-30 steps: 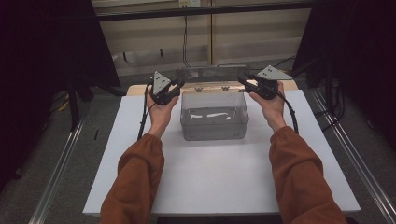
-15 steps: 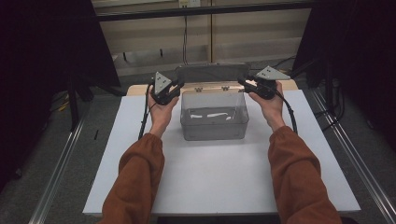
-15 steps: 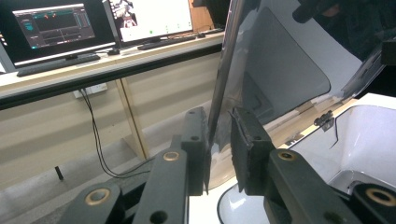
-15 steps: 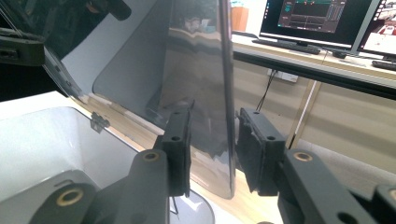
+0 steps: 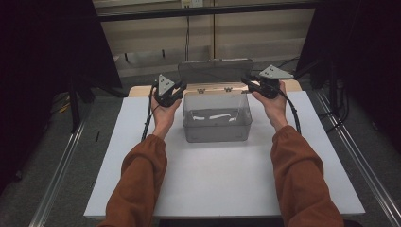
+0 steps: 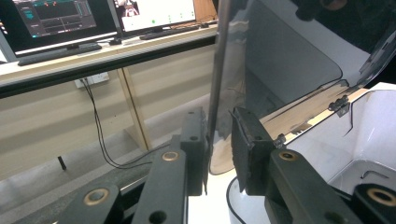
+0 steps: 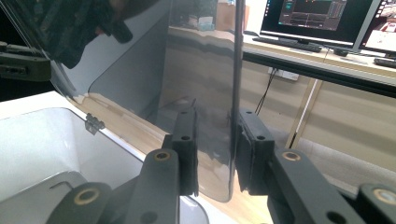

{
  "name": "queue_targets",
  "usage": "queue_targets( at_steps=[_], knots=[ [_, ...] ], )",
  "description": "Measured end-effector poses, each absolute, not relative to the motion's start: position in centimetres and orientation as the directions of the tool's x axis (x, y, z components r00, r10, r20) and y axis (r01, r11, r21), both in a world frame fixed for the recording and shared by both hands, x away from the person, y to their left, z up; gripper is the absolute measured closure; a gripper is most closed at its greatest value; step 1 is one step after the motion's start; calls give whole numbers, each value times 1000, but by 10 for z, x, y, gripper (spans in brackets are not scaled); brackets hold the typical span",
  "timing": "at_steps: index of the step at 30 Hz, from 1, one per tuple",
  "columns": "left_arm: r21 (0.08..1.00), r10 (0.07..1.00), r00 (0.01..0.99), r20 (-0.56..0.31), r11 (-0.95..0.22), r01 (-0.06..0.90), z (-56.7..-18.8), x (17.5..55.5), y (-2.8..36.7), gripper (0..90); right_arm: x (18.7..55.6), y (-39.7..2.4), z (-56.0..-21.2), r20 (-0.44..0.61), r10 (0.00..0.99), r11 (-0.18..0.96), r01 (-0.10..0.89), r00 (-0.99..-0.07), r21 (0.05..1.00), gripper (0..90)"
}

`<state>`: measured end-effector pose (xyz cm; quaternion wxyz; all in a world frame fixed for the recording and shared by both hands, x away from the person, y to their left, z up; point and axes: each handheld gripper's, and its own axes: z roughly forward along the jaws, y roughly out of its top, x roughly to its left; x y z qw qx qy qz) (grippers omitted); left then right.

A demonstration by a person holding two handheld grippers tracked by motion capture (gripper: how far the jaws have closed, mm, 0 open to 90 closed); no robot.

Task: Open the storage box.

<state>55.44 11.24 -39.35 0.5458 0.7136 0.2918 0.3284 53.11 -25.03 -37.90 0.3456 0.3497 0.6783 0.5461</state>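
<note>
A clear plastic box point(image 5: 216, 124) stands at the back middle of the white table top point(image 5: 213, 189), with its hinged lid point(image 5: 215, 71) swung up behind it. My left gripper point(image 5: 178, 87) is at the lid's left edge and my right gripper point(image 5: 247, 81) at its right edge. In the left gripper view the lid point(image 6: 280, 60) runs edge-on between the open jaws of my left gripper point(image 6: 219, 140), touching one pad with a gap to the other. In the right gripper view my right gripper point(image 7: 217, 140) straddles the lid point(image 7: 140, 60) the same way. A small hex key point(image 6: 372, 173) lies in the box.
Metal rails point(image 5: 61, 170) run along both sides of the table. Behind it is a shelf with monitors point(image 6: 51, 18) and hanging cables point(image 6: 100, 135). Cables trail from both grippers along the person's forearms. The front half of the table top is bare white.
The lid has swung a little further up and back between the two grippers. Both hands stay at its side edges.
</note>
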Motion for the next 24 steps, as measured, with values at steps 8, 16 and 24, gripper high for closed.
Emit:
queue_targets(
  at_steps=[8, 16, 24],
  knots=[
    [971, 774, 618, 142, -230, 66, -393, 562, 109, 748, 536, -250, -378, -76, 857, 147, 101, -509, 984, 729],
    [965, 775, 613, 156, -251, 71, -391, 564, 108, 765, 539, -250, -382, -66, 865, 142, 118, -497, 983, 672],
    [971, 781, 610, 130, -226, 82, -392, 567, 108, 776, 544, -252, -392, -52, 868, 147, 155, -494, 977, 662]
  ],
)
